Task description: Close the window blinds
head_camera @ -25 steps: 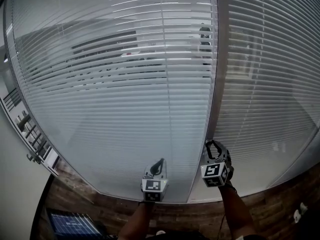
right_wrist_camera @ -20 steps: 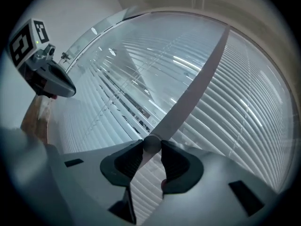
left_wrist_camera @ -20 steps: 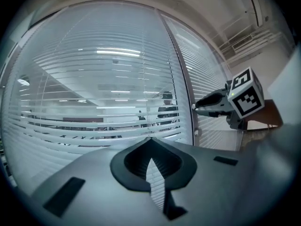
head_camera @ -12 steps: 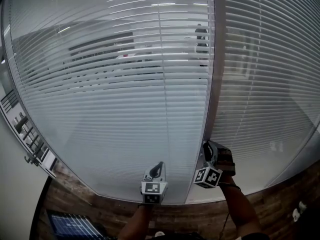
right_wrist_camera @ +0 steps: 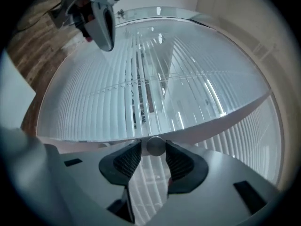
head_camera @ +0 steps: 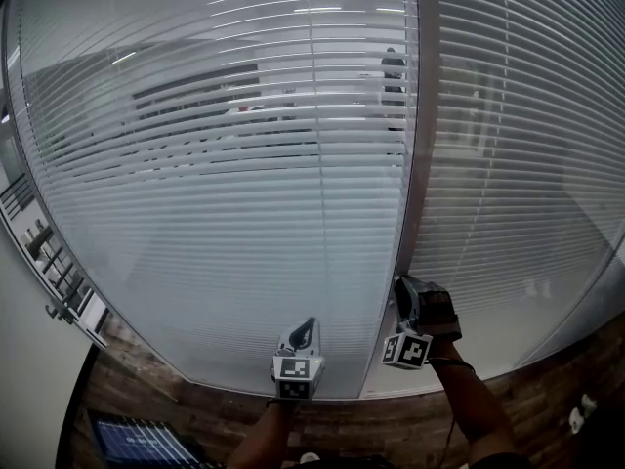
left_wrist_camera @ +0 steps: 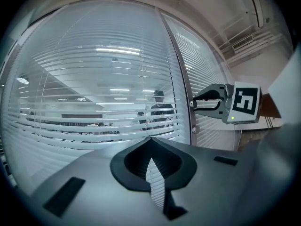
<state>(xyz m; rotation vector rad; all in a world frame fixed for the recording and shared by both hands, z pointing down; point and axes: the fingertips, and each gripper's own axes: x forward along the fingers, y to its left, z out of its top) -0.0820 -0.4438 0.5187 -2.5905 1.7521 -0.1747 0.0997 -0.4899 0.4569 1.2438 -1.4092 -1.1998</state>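
Observation:
White slatted blinds [head_camera: 244, 164] hang behind glass, part tilted, so the room beyond shows through. A grey frame post [head_camera: 420, 115] splits them from a second pane of blinds [head_camera: 518, 164]. Low on the post, my right gripper [head_camera: 400, 287] points at a round metal knob [right_wrist_camera: 155, 146]. The knob sits between the fingertips of the right gripper [right_wrist_camera: 155, 152], whose jaws are opening, with a thin gap at the left pad. My left gripper [head_camera: 310, 323] points at the left pane, shut and holding nothing; its tips [left_wrist_camera: 150, 140] meet in its own view.
A person [head_camera: 394, 71] stands behind the blinds in the far room. Brown wood-look floor [head_camera: 547, 399] runs below the glass. A dark screen [head_camera: 137, 443] lies at the bottom left, with a metal rack [head_camera: 59, 272] on the left wall.
My right gripper has rolled at the post, its marker cube tipping over to the left. The left gripper has stayed still.

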